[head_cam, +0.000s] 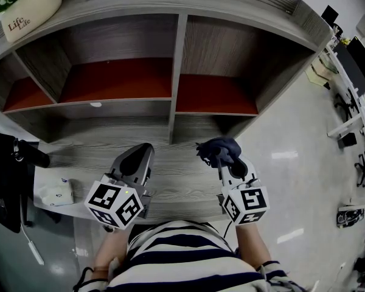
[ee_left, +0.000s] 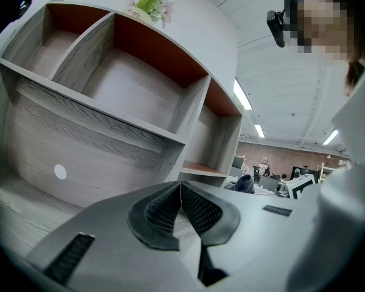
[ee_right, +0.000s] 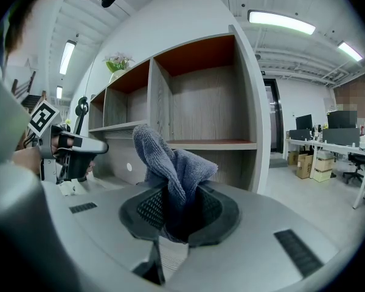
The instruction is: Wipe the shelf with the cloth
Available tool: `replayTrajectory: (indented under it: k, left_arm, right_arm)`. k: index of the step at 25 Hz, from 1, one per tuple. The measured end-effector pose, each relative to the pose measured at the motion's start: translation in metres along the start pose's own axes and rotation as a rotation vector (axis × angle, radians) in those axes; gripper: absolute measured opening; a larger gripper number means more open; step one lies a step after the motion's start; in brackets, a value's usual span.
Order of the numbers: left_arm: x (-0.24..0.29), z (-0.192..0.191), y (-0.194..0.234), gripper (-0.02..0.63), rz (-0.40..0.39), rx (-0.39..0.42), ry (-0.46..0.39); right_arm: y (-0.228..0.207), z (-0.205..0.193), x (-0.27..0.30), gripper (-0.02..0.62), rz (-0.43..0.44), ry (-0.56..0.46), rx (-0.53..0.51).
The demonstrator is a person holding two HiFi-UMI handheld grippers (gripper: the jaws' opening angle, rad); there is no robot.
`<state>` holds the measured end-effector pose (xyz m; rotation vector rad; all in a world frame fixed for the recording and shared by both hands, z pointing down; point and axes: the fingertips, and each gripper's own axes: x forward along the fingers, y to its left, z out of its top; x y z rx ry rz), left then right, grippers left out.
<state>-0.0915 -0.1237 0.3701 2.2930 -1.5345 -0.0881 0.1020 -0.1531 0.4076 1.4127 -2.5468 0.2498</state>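
Observation:
A grey wooden shelf unit (head_cam: 177,72) with red-brown backed compartments stands in front of me. A dark blue cloth (head_cam: 220,149) is bunched between the jaws of my right gripper (head_cam: 219,157), held above the lower grey ledge (head_cam: 176,175) near its right end. The right gripper view shows the cloth (ee_right: 170,163) sticking up from the shut jaws. My left gripper (head_cam: 141,154) hovers over the same ledge to the left, its jaws closed together with nothing between them (ee_left: 180,187).
A cream planter (head_cam: 29,12) with green leaves stands on the shelf top at the left. A small white object (head_cam: 56,193) lies on the ledge's left end. Dark equipment (head_cam: 6,175) stands at the far left; office desks (head_cam: 353,78) lie to the right.

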Motion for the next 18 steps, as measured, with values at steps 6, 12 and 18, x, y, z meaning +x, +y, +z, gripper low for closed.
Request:
replayTrajectory:
  k: [6, 12, 18]
  left_arm:
    - [-0.0015, 0.0002, -0.0012, 0.017, 0.0, 0.002, -0.002]
    - [-0.0054, 0.0007, -0.0003, 0.017, 0.007, 0.002, -0.003]
    - [-0.0094, 0.0004, -0.0003, 0.017, 0.014, 0.0, -0.006]
  right_arm:
    - [-0.0009, 0.0005, -0.0011, 0.075, -0.001, -0.003, 0.006]
    - [0.0009, 0.0016, -0.0015, 0.075, 0.002, -0.005, 0.005]
    - [-0.0007, 0.0017, -0.0029, 0.075, -0.003, -0.006, 0.003]
